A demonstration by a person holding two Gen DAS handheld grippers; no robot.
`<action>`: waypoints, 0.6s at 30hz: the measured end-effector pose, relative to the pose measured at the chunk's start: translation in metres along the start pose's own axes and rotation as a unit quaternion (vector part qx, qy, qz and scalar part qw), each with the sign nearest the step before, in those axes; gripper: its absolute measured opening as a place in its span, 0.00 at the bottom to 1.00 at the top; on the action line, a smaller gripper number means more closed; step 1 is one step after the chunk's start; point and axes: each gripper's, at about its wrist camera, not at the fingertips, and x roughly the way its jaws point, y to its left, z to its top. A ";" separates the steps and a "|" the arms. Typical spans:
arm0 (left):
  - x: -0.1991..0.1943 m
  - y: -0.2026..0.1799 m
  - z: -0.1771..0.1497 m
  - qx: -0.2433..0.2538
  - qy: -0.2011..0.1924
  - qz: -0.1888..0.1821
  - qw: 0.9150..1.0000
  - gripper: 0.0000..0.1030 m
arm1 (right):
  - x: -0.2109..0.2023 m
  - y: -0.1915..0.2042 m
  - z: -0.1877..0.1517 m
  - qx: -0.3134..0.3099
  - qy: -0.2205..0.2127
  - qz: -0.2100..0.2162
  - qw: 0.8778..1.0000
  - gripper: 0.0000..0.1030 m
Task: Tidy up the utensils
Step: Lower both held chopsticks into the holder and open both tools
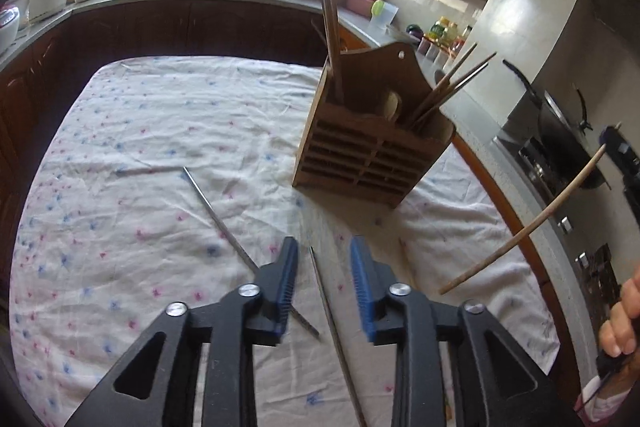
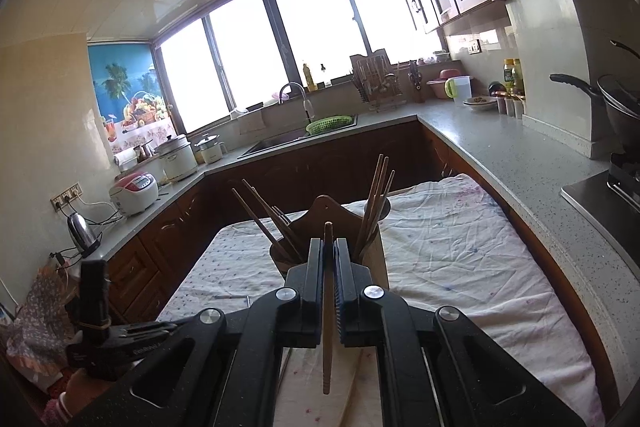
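Note:
A wooden utensil holder (image 1: 372, 143) stands on the flowered cloth, with several chopsticks in its compartments. It also shows in the right wrist view (image 2: 332, 211). My left gripper (image 1: 325, 267) is open and empty, low over the cloth. One metal chopstick (image 1: 224, 223) runs under its left finger and another (image 1: 332, 323) lies between its fingers. A third chopstick (image 1: 148, 169) lies farther left. My right gripper (image 2: 329, 259) is shut on a wooden chopstick (image 2: 327, 339), held above the table in front of the holder. The same chopstick shows in the left wrist view (image 1: 532, 219).
The table cloth (image 1: 160, 115) covers the table. Dark cabinets and a grey counter (image 2: 500, 147) wrap around it, with a sink (image 2: 280, 141), rice cookers (image 2: 134, 193), a kettle (image 2: 82, 233) and a stove with a pan (image 1: 560, 131) at the right.

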 end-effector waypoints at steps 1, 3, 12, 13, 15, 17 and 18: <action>0.012 -0.004 0.001 0.007 0.011 0.007 1.000 0.33 | -0.001 -0.001 0.000 0.000 -0.001 -0.002 1.000 0.05; 0.037 -0.012 0.001 0.019 0.032 0.019 0.999 0.33 | -0.003 -0.006 0.000 0.002 -0.002 -0.007 1.000 0.05; 0.123 -0.038 -0.011 0.074 0.085 0.080 0.990 0.26 | -0.011 -0.033 -0.006 0.027 0.001 -0.027 0.999 0.05; 0.128 -0.042 -0.012 0.091 0.082 0.095 0.988 0.24 | -0.012 -0.035 -0.007 0.030 0.001 -0.027 0.999 0.05; 0.132 -0.048 -0.013 0.106 0.078 0.103 0.986 0.07 | -0.014 -0.038 -0.007 0.034 0.001 -0.028 0.999 0.05; 0.134 -0.047 -0.014 0.104 0.082 0.095 0.987 0.04 | -0.016 -0.039 -0.008 0.038 0.001 -0.029 0.999 0.05; 0.134 -0.046 -0.015 0.101 0.082 0.091 0.987 0.03 | -0.016 -0.040 -0.009 0.040 0.000 -0.028 0.999 0.05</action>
